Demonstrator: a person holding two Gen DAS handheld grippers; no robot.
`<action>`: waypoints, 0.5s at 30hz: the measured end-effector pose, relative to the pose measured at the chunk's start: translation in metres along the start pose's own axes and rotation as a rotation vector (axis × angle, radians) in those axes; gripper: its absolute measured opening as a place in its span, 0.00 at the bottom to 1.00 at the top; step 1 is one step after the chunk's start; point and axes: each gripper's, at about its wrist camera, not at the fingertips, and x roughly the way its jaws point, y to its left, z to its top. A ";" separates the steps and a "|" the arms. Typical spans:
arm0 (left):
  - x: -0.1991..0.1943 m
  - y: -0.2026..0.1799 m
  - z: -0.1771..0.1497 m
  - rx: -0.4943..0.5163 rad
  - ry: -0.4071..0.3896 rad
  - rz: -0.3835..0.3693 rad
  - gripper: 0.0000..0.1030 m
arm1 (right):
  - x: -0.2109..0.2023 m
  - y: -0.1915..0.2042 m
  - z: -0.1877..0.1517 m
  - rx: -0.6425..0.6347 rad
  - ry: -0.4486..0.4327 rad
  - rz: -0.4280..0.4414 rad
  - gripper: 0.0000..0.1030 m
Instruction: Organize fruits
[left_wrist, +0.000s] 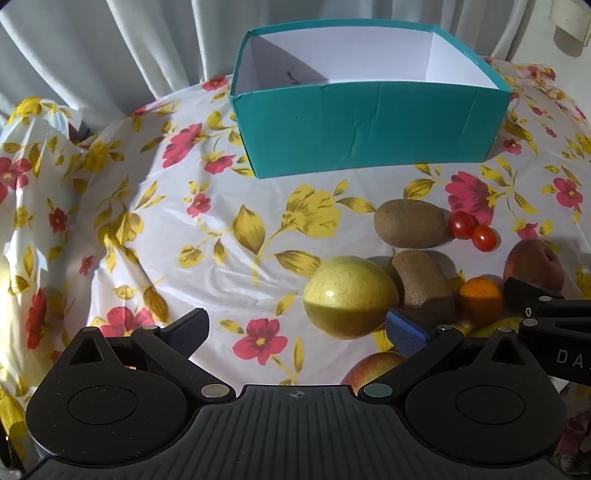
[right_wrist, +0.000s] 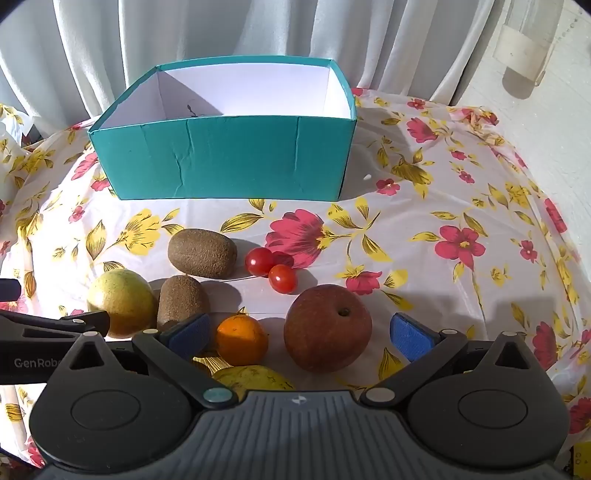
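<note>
Pale curtains (right_wrist: 258, 33) hang behind a table (right_wrist: 461, 192) covered with a white cloth printed with red and yellow flowers. At the back of it stands a teal cardboard box (right_wrist: 229, 158), open at the top, white inside, with nothing visible in it.

All the fruit lies on the cloth in front of the box. Two kiwis (right_wrist: 202, 253) sit close together, one lying crosswise nearer the box, the other just in front of it. Beside that nearer kiwi, to its left, is a yellow-green apple (right_wrist: 122, 301). Two cherry tomatoes (right_wrist: 259, 261) touch each other just right of the far kiwi. Nearer the cameras are a small orange (right_wrist: 242, 339) and a dull red apple (right_wrist: 327, 326), apart from one another. Another yellowish fruit (right_wrist: 253, 378) shows partly at the gripper's body.

The right gripper (right_wrist: 306, 334) is spread wide, gripping nothing, with the orange and the red apple lying between its blue pads. The left gripper (left_wrist: 295, 330) is likewise wide open and empty, tilted down over the cloth, its right pad just in front of the yellow-green apple.
</note>
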 end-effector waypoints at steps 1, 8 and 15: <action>0.000 0.000 0.000 -0.001 0.003 -0.001 1.00 | 0.000 0.000 0.000 -0.001 0.001 0.000 1.00; 0.000 -0.001 0.002 -0.002 0.015 -0.006 1.00 | -0.001 0.000 0.000 -0.004 -0.002 0.000 1.00; 0.005 -0.001 -0.001 -0.004 0.016 -0.008 1.00 | -0.001 0.001 0.001 -0.004 -0.002 0.000 1.00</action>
